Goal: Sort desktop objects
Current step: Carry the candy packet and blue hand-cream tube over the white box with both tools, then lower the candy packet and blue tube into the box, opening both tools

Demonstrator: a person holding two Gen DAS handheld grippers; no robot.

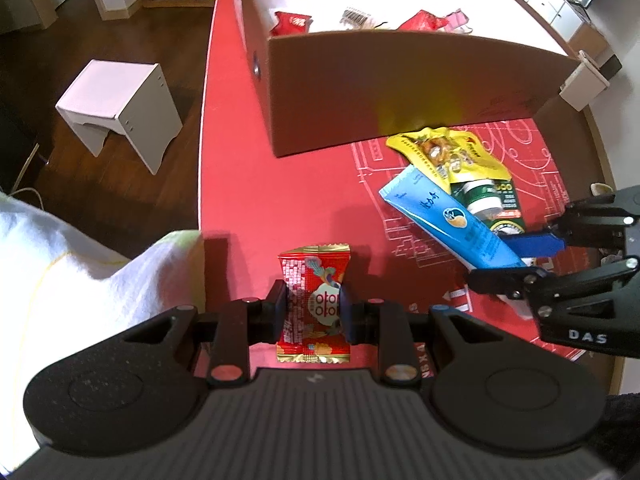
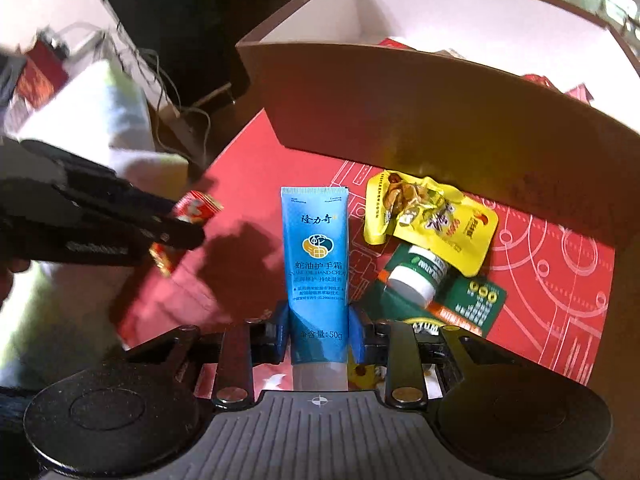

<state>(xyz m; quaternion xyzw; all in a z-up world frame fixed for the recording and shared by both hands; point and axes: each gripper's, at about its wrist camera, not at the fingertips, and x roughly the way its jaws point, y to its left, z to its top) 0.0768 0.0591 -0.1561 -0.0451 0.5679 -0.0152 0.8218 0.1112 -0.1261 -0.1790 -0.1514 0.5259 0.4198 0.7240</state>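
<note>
Red candy packet sits clamped between the left tool's fingers, while the right tool grips the blue hand-cream tube (near its cap end) above the red worktop.

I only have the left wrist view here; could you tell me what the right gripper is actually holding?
Observer: The right gripper is shut on the blue hand cream tube, gripping it near its white cap end.
Operator: Thank you. What does the printing on the tube say?
Observer: Its front faces the right wrist camera and reads "50g" near the cap.
Operator: And that green item beside it, please?
Observer: It is a white-capped green bottle lying on a green box, partly under the yellow snack packet.
</note>
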